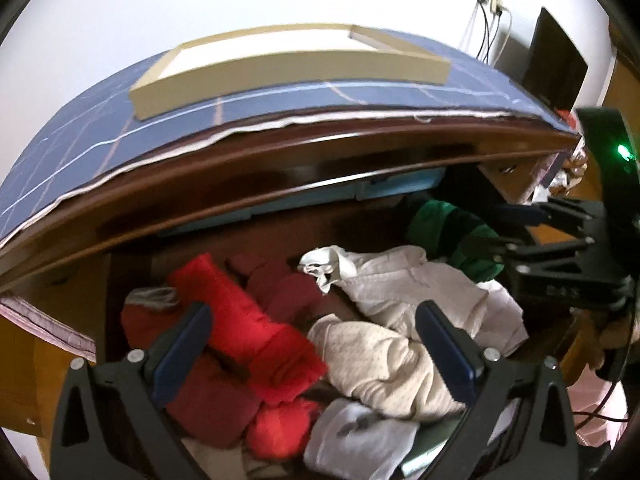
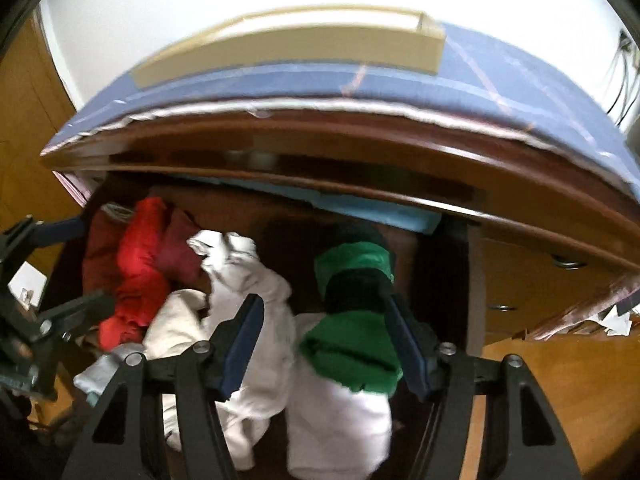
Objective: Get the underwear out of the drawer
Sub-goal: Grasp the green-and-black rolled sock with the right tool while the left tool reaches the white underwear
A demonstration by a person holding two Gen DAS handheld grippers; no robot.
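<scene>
An open wooden drawer (image 1: 280, 232) holds a heap of clothes. Red garments (image 1: 240, 320) lie at the left, with cream (image 1: 380, 352) and white (image 1: 400, 280) ones in the middle. A green and black piece of underwear (image 2: 352, 344) lies at the right on white cloth (image 2: 256, 280). My left gripper (image 1: 312, 312) hangs open over the red and cream pile and holds nothing. My right gripper (image 2: 322, 300) is down around the green underwear (image 1: 436, 228). Its right finger is against the fabric, but a gap shows at its left finger, so it is open.
A blue checked cloth (image 1: 280, 92) covers the dresser top above the drawer, and a shallow beige box (image 1: 280, 68) rests on it. A light blue item (image 1: 300, 196) sits at the drawer's back. A dark screen (image 1: 556, 68) and cables stand at the far right. More drawers with ring handles (image 2: 568, 264) are at the right.
</scene>
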